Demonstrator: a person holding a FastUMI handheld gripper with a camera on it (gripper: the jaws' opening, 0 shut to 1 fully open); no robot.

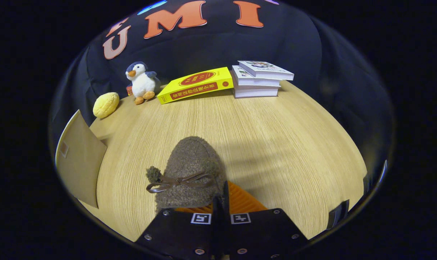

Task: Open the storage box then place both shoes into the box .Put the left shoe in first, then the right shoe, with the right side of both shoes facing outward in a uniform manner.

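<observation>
A pale wooden table [262, 137] stands against the booth's black cloth wall. At its far edge sit a plush penguin [142, 82], a yellow bun-shaped toy [105, 104], a yellow book [197, 86] propped at a tilt against a stack of 3 white books [259, 78]. A brown cardboard flap [79, 159], which may belong to the storage box, stands at the table's left side. Just ahead of the gripper [221, 202], 1 brown fuzzy shoe [189, 169] with a thin bow points its toe away; its rear edge sits between the fingers, which are pressed close together and pinch it. The shoe appears to hang above the table, casting a shadow to its right.
</observation>
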